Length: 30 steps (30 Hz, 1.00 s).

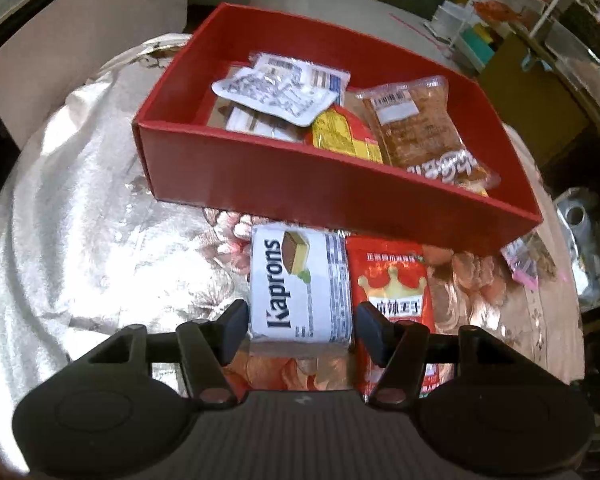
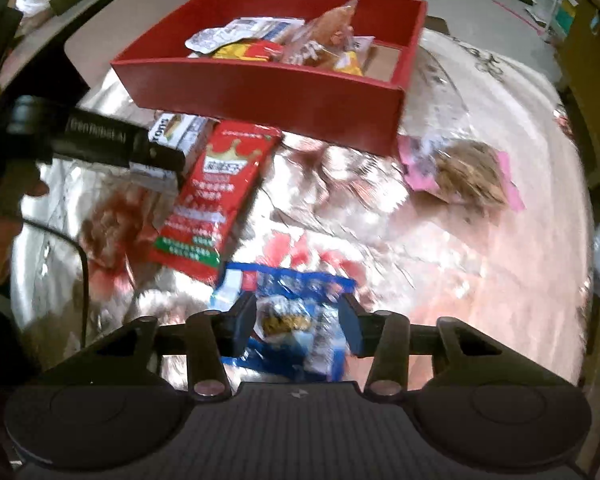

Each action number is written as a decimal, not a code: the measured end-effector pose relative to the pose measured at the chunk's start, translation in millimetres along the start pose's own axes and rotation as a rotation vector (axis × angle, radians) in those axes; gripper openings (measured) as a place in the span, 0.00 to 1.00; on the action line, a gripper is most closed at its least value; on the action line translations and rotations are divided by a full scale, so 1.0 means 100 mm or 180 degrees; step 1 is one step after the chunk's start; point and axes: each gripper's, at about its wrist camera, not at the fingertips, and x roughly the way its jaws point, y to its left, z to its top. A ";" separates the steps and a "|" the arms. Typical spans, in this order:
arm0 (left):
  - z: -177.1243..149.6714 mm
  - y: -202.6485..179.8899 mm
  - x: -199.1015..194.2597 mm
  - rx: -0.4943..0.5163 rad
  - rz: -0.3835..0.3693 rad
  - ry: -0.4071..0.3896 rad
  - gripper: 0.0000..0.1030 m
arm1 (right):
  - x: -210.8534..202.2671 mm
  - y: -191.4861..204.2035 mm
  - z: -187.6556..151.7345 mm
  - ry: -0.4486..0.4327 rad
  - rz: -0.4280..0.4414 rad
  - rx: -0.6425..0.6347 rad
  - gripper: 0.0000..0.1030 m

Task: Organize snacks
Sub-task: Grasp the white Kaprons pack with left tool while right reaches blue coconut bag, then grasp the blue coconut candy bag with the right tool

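from the left wrist, the left gripper [image 1: 302, 326] has its jaws narrowed onto the near end of the white kaprons pack [image 1: 300, 284]. the pack's long axis runs straight ahead toward the red box [image 1: 340, 196] just beyond. a red crown packet [image 1: 392, 280] lies beside it.

from the right wrist, the right gripper [image 2: 298, 320] straddles a blue packet [image 2: 292, 312] on the shiny cloth [image 2: 460, 260]. blur hides whether the pads touch. the box sits well ahead, nearer the left hand.

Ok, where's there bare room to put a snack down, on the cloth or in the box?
Bare cloth lies left of the red box and Kaprons pack. In the box, its right end shows bare floor. Its middle is piled; the cloth before it is crowded.
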 end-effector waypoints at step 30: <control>-0.20 0.04 -0.11 0.0296 0.0317 0.0091 0.55 | 0.27 0.40 -0.08 0.0001 0.0272 -0.2104 0.79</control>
